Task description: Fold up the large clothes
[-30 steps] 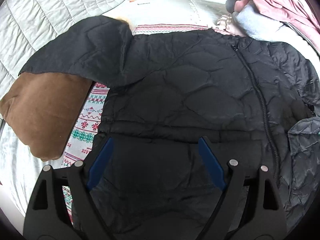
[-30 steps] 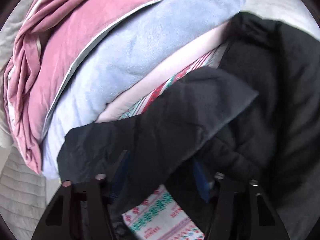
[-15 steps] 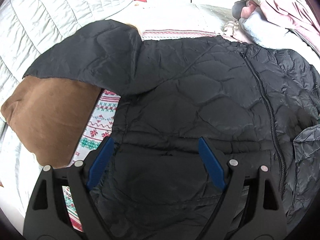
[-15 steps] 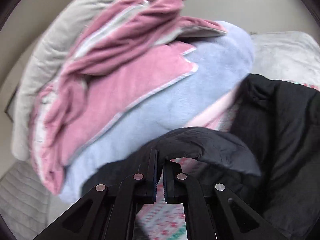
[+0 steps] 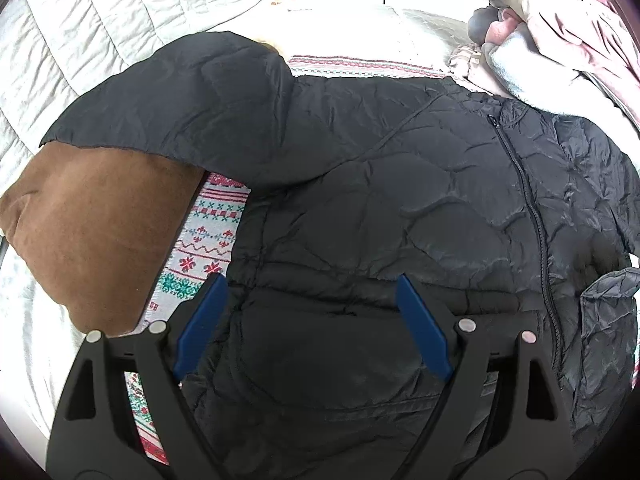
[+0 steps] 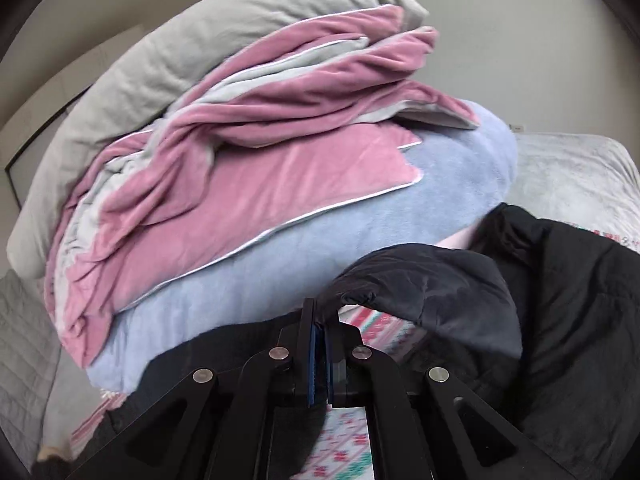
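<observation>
Black quilted jacket (image 5: 384,184) spread zip-up on a patterned blanket (image 5: 208,236).
Left gripper (image 5: 312,320) hovers with jaws wide apart above the jacket's hem; right gripper (image 6: 320,332), clamped on a jacket sleeve (image 6: 420,280), lifts it beside the piled bedding (image 6: 248,184) bordering the jacket.

Black quilted jacket (image 5: 380,200) lies spread front-up on the patterned blanket (image 5: 212,236), zip closed, collar toward the blanket's far edge. One sleeve (image 5: 180,112) extends out flat over the blanket's left edge, its cuff end resting on a brown cushion. Opposite sleeve (image 6: 432,276) is raised off the blanket, arching in a loop, its edge pinched. Fabric creased, slightly glossy.
</observation>
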Tool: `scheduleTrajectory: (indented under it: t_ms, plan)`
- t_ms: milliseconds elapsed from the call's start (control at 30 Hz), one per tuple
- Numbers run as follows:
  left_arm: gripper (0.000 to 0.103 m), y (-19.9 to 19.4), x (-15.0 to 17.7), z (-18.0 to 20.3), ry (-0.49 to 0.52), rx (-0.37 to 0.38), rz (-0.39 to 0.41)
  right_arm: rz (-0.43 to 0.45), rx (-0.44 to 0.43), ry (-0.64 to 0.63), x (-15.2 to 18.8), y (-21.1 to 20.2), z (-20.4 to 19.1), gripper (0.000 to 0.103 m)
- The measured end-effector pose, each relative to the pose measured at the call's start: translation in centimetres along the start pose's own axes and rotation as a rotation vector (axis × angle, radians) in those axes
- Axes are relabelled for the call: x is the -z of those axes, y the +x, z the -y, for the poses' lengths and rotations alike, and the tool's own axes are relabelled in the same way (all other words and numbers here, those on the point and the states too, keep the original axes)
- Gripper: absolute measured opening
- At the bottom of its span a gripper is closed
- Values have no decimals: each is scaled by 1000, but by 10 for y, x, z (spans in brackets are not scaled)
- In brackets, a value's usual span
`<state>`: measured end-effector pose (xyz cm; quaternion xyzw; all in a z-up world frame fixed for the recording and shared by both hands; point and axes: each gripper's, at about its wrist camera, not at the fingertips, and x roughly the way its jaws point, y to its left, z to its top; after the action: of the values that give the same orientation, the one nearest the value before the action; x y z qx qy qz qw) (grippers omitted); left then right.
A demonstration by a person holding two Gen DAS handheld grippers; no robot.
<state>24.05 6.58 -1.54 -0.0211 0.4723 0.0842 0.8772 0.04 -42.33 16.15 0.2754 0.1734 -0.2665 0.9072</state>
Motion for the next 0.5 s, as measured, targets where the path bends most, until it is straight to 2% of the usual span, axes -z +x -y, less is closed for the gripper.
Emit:
scheduleTrajectory:
  t_ms: [100,200,267,400,500]
  plan:
    - [86,1,-2,-5,-17,5,-5,68,-67,-68,-6,-19,-46,2]
    - [86,1,-2,-10,-32,10,-15,146,-173,-201,-10,-52,-121,2]
    - [86,2,-6,-18,-56,22,-21,166,-264,-316,1,-71,-178,2]
    - [86,1,-12,-44,-145,27,-25,122,-411,-570,63,-85,-284,2]
    - [86,1,-14,-65,-213,37,-29,49,-432,-782,133,-70,-345,2]
